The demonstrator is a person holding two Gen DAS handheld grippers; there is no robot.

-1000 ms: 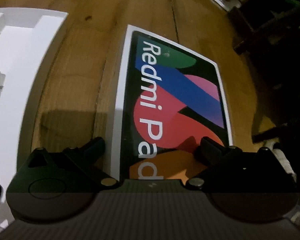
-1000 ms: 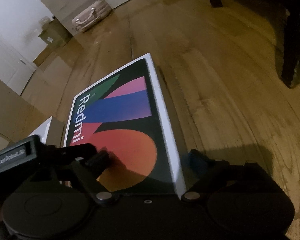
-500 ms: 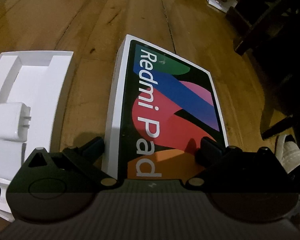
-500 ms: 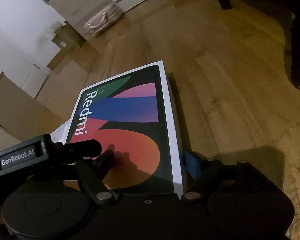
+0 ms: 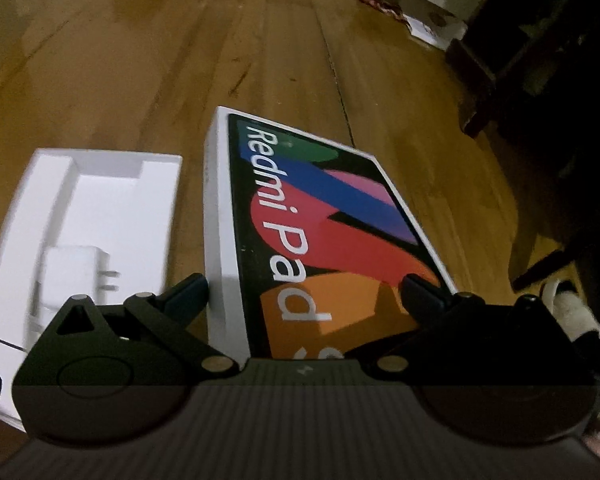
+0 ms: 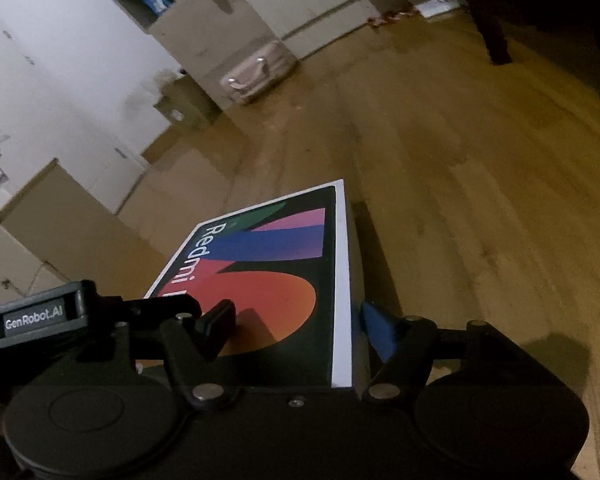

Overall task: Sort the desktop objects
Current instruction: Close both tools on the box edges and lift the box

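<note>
A Redmi Pad box lid (image 5: 332, 232) with a colourful print and white sides is held above the wooden floor. My left gripper (image 5: 306, 292) grips its near end, one finger on the white left side, one on the printed top at the right edge. My right gripper (image 6: 296, 320) grips the lid (image 6: 284, 272) too, its left finger on the top and its right finger against the white right side. To the left lies the white box tray (image 5: 100, 216) with a white charger (image 5: 76, 276) in it.
Wooden floor (image 5: 180, 80) all around. Cardboard boxes (image 6: 60, 216) and a beige case (image 6: 260, 72) stand by the white wall. A dark furniture leg (image 6: 496, 40) is at the right. A white slipper (image 5: 568, 312) lies at the right.
Both grippers have lifted the lid upward off the floor; the views rose and more of the room shows. The white tray with the charger has come into fuller view.
</note>
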